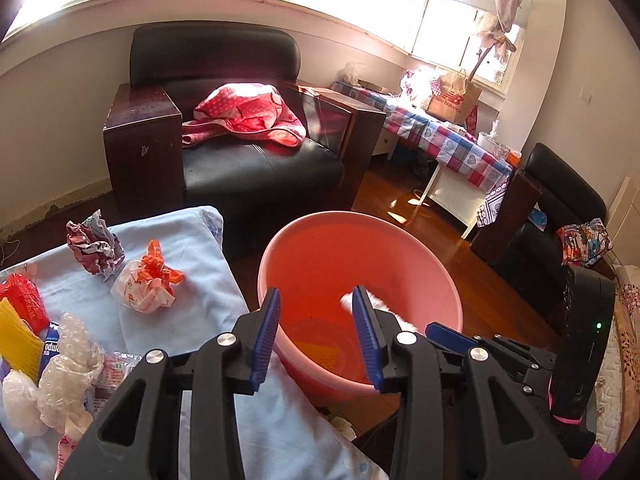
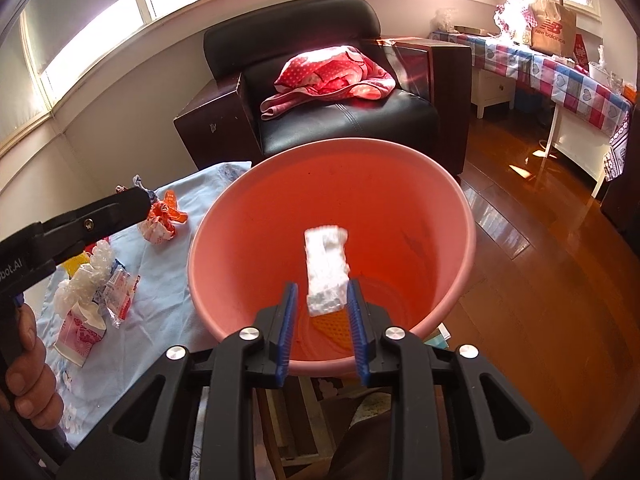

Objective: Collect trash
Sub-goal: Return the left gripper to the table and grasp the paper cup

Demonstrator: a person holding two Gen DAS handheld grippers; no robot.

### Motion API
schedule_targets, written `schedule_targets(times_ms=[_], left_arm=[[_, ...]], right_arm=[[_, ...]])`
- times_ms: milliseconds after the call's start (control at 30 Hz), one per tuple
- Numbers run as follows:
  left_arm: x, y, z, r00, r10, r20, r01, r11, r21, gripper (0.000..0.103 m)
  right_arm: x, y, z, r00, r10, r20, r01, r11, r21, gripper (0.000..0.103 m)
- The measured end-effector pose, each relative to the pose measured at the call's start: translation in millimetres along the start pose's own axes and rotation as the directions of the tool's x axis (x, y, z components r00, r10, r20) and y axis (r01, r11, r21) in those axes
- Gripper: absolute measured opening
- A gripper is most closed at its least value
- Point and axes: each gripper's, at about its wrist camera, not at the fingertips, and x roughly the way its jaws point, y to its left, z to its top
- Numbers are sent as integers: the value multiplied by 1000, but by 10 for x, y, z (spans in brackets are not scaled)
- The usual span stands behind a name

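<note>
A pink bucket [image 2: 400, 168] stands beside a table with a light blue cloth [image 2: 168, 280]. My right gripper [image 2: 322, 296] is open over the bucket's near rim; a white foam block [image 2: 326, 268] is just beyond its fingertips, blurred, above a yellow mesh piece [image 2: 332, 330] on the bucket floor. My left gripper [image 1: 316, 304] is open and empty over the bucket's [image 1: 320, 236] left rim. Trash lies on the cloth [image 1: 192, 264]: a crumpled dark red paper [image 1: 94, 246], an orange-and-white wrapper ball [image 1: 148, 284], bubble wrap [image 1: 68, 364], and red and yellow mesh [image 1: 18, 316].
A black armchair [image 1: 240, 152] with a red polka-dot blanket [image 1: 244, 116] stands behind the bucket. A table with a checked cloth [image 1: 448, 136] and a paper bag [image 1: 454, 100] is at the right. The floor [image 2: 540, 280] is glossy wood.
</note>
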Motion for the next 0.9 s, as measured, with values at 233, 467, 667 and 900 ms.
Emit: schedule_targets(times_ms=[233, 467, 667, 900], left_arm=[[-364, 154, -53, 999, 5, 53, -4, 1000, -20, 38], [-794, 404, -203, 993, 63, 105, -59, 998, -39, 43], [-1184, 765, -393, 978, 158, 134, -147, 985, -88, 50], [-1609, 1300, -690, 953, 271, 134, -245, 952, -182, 51]], right_arm=[[-67, 6, 8, 999, -20, 33, 20, 1000, 3, 41], [-172, 92, 22, 999, -16, 45, 17, 1000, -8, 41], [-243, 327, 26, 998, 9, 56, -6, 998, -55, 41], [-251, 654, -37, 997, 70, 37, -65, 993, -100, 41]])
